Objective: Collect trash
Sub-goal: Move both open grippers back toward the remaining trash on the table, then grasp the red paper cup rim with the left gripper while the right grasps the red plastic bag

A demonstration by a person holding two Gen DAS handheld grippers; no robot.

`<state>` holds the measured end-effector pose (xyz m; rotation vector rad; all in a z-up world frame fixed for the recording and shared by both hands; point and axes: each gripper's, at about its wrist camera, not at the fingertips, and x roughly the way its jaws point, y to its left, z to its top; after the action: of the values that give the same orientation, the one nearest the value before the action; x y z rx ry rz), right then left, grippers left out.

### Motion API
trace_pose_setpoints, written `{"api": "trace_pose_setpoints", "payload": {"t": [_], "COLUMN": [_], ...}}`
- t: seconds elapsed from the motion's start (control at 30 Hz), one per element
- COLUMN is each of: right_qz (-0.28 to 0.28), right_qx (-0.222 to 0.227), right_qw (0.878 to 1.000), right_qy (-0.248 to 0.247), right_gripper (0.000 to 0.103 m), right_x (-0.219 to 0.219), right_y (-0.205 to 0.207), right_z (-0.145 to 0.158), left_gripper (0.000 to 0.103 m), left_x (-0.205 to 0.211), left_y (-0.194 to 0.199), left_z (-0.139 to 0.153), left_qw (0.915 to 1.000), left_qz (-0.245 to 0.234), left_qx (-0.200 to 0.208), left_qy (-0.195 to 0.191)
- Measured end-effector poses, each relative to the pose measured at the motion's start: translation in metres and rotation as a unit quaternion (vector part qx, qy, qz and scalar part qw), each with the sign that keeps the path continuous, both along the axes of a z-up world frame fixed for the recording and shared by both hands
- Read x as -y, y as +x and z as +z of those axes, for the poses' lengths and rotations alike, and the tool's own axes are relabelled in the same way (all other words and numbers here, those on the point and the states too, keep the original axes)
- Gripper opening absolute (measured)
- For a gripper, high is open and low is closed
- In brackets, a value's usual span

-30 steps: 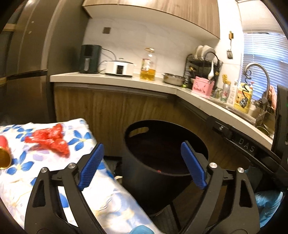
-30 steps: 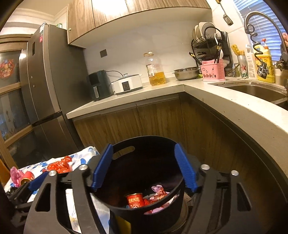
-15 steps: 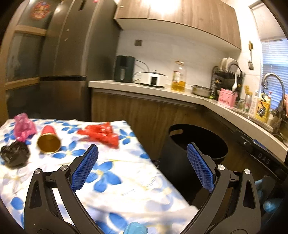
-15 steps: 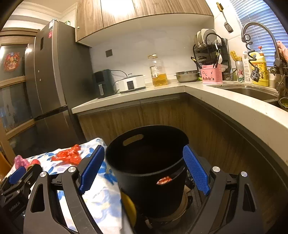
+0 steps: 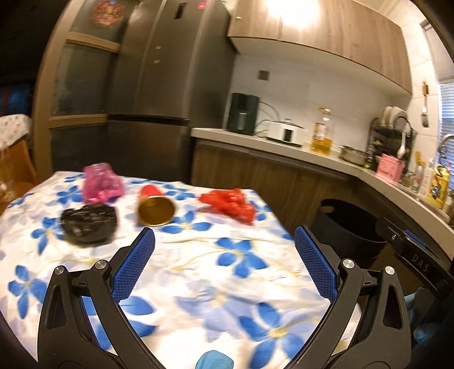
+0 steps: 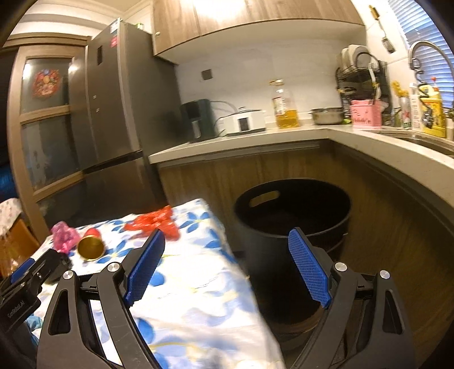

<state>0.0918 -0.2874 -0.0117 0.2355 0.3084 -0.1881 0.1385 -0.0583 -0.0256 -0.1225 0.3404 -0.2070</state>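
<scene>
Our left gripper (image 5: 224, 255) and right gripper (image 6: 227, 262) have just spread wide — nothing between the jaws. Ahead on the table (image 5: 198, 272) lie a black wad (image 5: 89, 224), cup (image 5: 154, 207), pink wrapper (image 5: 102, 183) and red wrapper (image 5: 229, 204); beside it the bin (image 6: 292, 215) — contents too dark to tell.

Wood-cabinet kitchen (image 6: 255, 17), steel fridge (image 5: 159, 85), blinds (image 6: 425, 34)

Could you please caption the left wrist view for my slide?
Open left tool faces four trash pieces on the floral cloth; black bin at right.
</scene>
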Motion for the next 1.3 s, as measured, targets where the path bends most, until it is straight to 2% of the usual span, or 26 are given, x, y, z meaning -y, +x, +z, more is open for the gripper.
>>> {"api": "trace_pose_setpoints", "payload": {"t": [0.2,0.47,0.77,0.97,1.07,1.23,1.3], "right_qz": [0.034,0.061,0.078,0.076,0.073,0.073,0.074], "right_qx": [-0.005,-0.02,-0.025,-0.023,-0.024,-0.032,-0.038], "right_qw": [0.999,0.998,0.996,0.997,0.997,0.996,0.996], "right_qy": [-0.007,-0.008,-0.017,-0.025,-0.028,-0.029,-0.026], "right_gripper": [0.086,0.086,0.086,0.083,0.083,0.081,0.08], "right_x": [-0.027,-0.05,-0.063,-0.062,-0.062,-0.062,-0.059], "right_y": [0.017,0.043,0.081,0.124,0.143,0.174,0.186], "right_z": [-0.004,-0.015,-0.022,-0.02,-0.022,-0.027,-0.03], "left_gripper": [0.097,0.097,0.097,0.097,0.094,0.084,0.076], "left_x": [-0.039,-0.066,-0.077,-0.067,-0.062,-0.058,-0.058], "left_y": [0.004,0.015,0.044,0.082,0.104,0.141,0.153], "left_z": [-0.006,-0.017,-0.021,-0.018,-0.019,-0.028,-0.032], "left_qw": [0.9987,0.9962,0.9951,0.9959,0.9965,0.9963,0.9957], "left_qz": [0.05,0.086,0.098,0.089,0.081,0.076,0.077], "left_qx": [-0.007,-0.016,-0.015,-0.006,-0.006,-0.03,-0.037], "left_qy": [-0.008,-0.006,0.002,0.011,0.019,0.026,0.037]}}
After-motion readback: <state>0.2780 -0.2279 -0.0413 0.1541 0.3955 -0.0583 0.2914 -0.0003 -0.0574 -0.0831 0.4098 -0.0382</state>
